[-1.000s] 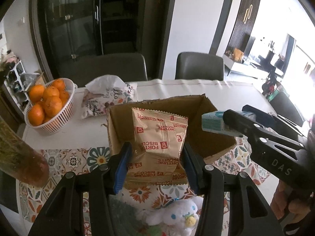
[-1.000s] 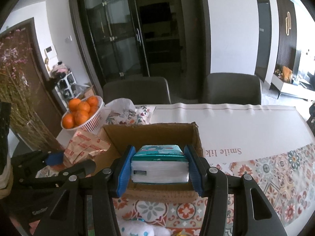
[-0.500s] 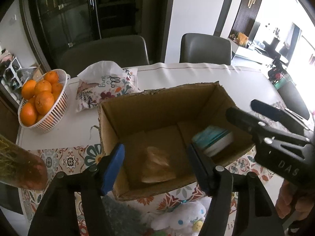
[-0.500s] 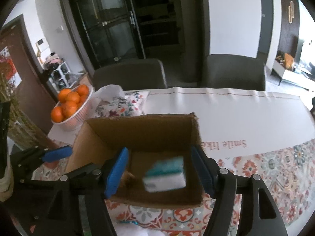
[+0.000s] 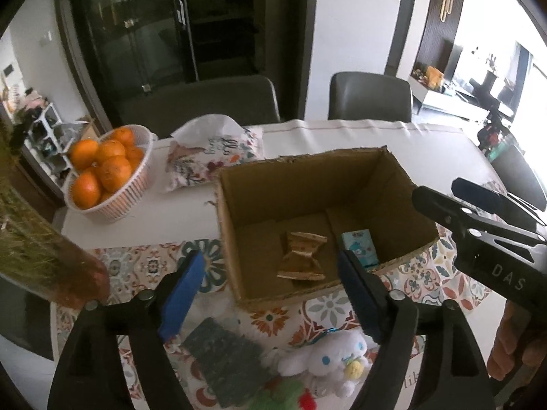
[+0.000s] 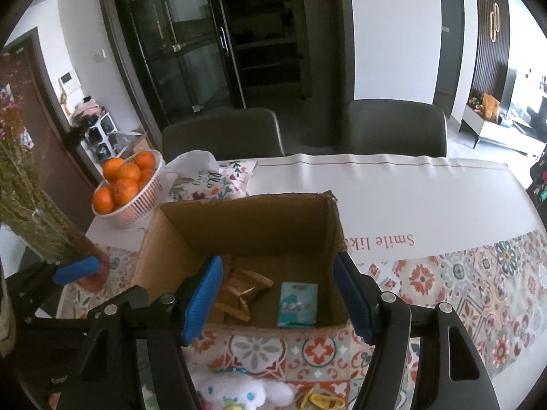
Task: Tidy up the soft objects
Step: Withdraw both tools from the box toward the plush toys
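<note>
An open cardboard box (image 5: 396, 177) (image 6: 246, 215) stands on the table. Inside lie a biscuit packet (image 5: 301, 256) (image 6: 242, 290) and a teal tissue pack (image 5: 360, 249) (image 6: 297, 304). My left gripper (image 5: 273, 290) is open and empty above the box's near edge. My right gripper (image 6: 277, 294) is open and empty, over the box's near side; it also shows at the right of the left wrist view (image 5: 478, 212). A white plush toy (image 5: 331, 362) (image 6: 239, 393), a dark green pouch (image 5: 225, 362) and a green-and-red soft item (image 5: 283, 396) lie in front of the box.
A white basket of oranges (image 5: 106, 174) (image 6: 130, 184) stands at the back left. A floral tissue pouch (image 5: 212, 157) (image 6: 208, 177) lies beside it. A vase of dried stems (image 5: 41, 249) (image 6: 37, 225) stands at the left. Two grey chairs (image 5: 369, 95) stand behind the table.
Both grippers opened and dropped their loads: the biscuit packet and the tissue pack now lie on the box floor. Both grippers have pulled back and up from the box.
</note>
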Demonstrator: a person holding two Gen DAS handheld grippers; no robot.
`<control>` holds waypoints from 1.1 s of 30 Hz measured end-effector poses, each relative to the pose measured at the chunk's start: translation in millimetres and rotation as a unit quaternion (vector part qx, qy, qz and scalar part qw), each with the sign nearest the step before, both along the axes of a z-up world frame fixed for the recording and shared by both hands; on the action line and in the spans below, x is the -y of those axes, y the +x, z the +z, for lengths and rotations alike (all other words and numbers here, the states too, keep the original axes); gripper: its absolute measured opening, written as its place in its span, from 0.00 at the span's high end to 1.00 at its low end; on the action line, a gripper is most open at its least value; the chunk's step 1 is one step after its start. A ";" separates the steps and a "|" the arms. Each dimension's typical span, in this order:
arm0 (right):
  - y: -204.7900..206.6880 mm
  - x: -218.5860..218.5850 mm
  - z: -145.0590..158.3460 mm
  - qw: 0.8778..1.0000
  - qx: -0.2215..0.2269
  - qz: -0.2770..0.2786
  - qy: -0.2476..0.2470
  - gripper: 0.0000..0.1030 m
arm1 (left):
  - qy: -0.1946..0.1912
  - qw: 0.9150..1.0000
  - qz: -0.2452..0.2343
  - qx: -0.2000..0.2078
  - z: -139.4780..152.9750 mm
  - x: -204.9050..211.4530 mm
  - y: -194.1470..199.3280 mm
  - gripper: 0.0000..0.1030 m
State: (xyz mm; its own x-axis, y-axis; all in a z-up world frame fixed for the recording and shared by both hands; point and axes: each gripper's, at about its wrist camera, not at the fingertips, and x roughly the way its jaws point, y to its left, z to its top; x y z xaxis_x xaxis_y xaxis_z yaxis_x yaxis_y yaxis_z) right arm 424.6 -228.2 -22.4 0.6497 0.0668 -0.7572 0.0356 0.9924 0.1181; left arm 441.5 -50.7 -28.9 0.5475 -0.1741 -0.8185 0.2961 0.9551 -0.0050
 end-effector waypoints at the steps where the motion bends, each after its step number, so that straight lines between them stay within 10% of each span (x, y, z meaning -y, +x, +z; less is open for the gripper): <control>1: -2.6 -2.0 1.7 1.000 0.001 0.001 0.000 0.34 | 0.003 1.000 0.002 0.004 2.3 -2.3 -3.6 0.19; 33: -90.7 -50.0 -34.9 0.994 -0.094 0.045 0.021 0.31 | 0.018 0.997 0.033 -0.060 -32.0 -49.6 -110.6 0.13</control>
State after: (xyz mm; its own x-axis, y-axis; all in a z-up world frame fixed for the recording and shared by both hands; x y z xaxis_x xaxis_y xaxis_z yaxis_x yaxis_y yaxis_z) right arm 333.9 -178.2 -57.3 0.4873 0.1531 -0.8597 -0.0288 0.9868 0.1594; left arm 330.9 -1.2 -61.0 0.4539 -0.1091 -0.8843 0.2314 0.9729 -0.0013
